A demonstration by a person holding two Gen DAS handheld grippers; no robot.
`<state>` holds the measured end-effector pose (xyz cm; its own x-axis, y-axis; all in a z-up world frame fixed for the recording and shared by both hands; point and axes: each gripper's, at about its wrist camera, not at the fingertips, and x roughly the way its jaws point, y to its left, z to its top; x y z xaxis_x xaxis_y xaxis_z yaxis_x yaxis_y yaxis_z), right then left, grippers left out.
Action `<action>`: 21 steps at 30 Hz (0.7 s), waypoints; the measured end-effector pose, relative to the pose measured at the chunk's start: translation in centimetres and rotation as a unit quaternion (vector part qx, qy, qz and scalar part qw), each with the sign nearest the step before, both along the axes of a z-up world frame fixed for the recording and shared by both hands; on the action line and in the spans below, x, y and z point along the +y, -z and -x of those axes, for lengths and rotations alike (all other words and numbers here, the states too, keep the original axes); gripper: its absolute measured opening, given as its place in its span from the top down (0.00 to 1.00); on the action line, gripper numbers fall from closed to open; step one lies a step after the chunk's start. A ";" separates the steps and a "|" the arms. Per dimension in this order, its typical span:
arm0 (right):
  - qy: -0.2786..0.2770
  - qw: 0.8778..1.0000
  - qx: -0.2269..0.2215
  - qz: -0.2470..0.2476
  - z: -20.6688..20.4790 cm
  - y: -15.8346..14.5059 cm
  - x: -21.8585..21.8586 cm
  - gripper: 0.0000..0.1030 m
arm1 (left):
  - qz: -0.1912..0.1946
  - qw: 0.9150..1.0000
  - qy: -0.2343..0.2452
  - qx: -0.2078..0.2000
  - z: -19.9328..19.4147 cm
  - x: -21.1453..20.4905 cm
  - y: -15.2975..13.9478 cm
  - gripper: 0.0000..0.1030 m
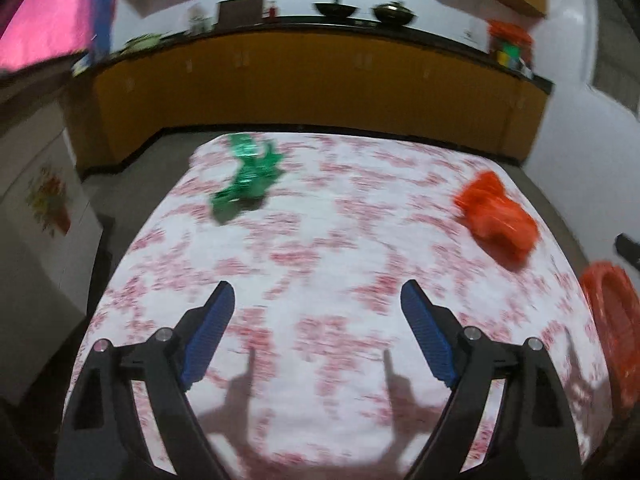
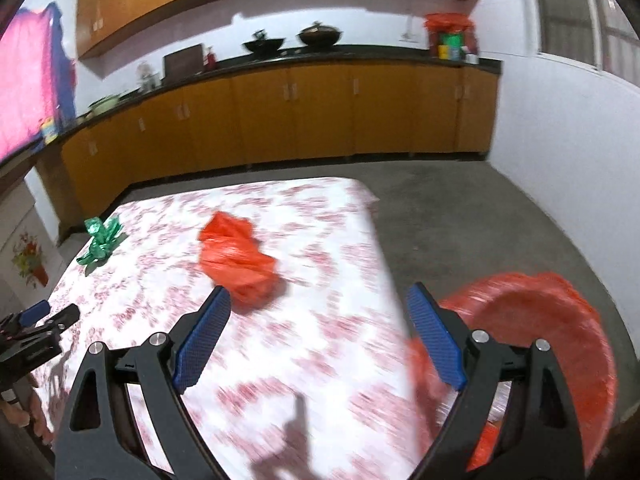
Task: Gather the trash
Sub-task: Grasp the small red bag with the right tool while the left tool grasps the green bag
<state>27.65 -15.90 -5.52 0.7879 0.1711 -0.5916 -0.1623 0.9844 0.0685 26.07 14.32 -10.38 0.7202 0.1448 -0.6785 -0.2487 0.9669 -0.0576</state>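
A crumpled green foil wrapper (image 1: 246, 178) lies at the far left of the table; it also shows in the right wrist view (image 2: 100, 242). A crumpled orange plastic bag (image 1: 496, 214) lies at the right side, just ahead of my right gripper's left finger (image 2: 240, 258). An orange basket-like bin (image 2: 556, 344) stands off the table's right edge, also seen in the left wrist view (image 1: 614, 332). My left gripper (image 1: 318, 294) is open and empty above the table's near middle. My right gripper (image 2: 318, 298) is open and empty over the table's right edge. The left gripper shows at the left edge (image 2: 36, 328).
The table wears a white cloth with a red flower print (image 1: 320, 248). Orange kitchen cabinets (image 2: 320, 112) with a dark counter run along the far wall, with woks and jars on top. Grey floor (image 2: 480, 220) lies to the right of the table.
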 end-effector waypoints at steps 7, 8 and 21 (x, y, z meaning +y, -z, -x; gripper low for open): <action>-0.032 0.999 0.011 0.017 -5.1 1.7 5.9 0.14 | -0.020 0.999 -0.036 -0.017 -0.1 3.3 -0.2 0.13; -0.036 0.999 0.013 0.021 -5.7 2.0 6.7 0.14 | -0.025 0.999 -0.037 -0.017 -0.2 3.3 -0.3 0.12; -0.050 0.994 0.070 0.075 -9.6 5.5 9.9 0.34 | -0.030 0.998 -0.048 -0.017 -3.7 5.9 -0.1 0.11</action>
<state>37.23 -5.98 -11.06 0.6803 0.1454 -0.7184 -0.2582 0.9648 -0.0492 29.78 20.18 -10.27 0.7233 0.2541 -0.6420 -0.3391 0.9407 -0.0097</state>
